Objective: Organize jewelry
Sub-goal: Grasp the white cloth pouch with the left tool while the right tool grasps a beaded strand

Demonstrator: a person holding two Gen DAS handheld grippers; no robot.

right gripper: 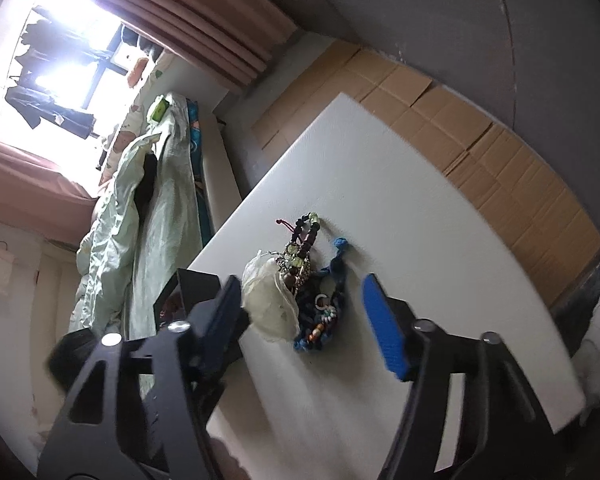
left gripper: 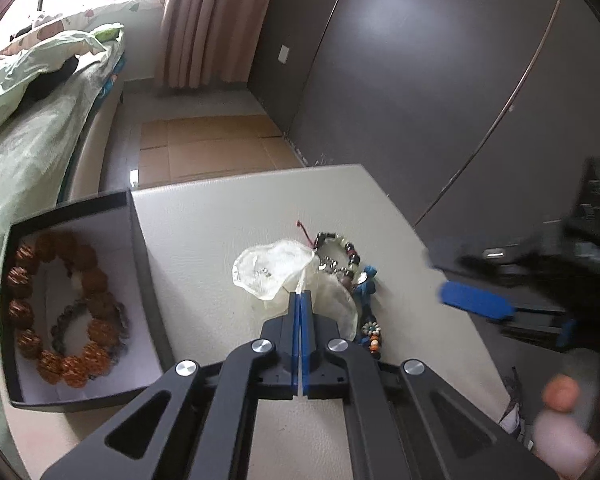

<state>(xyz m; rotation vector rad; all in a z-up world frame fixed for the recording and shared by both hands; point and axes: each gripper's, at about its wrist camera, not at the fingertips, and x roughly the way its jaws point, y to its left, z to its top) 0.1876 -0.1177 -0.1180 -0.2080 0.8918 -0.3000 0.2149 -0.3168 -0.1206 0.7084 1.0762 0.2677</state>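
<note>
My fingers (left gripper: pixel 296 320) wear blue pads on black. The pouch (left gripper: pixel 272 276) is sheer cream, the box (left gripper: pixel 140 248) black with white lining, its beads (left gripper: pixel 24 284) reddish-brown; the table (left gripper: pixel 204 232) off-white.

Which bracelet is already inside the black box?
The big brown-bead bracelet lies in the black box; the green-and-dark bead bracelet lies on the white table.

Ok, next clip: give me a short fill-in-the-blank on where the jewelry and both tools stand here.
1. The left tool is shut on the sheer white ____.
2. The large brown bead bracelet lies inside the black ____.
3. The right tool hangs over the jewelry pile with its jaws ____.
4. The pile rests on the white ____.

Missing words: pouch; box; open; table
</note>
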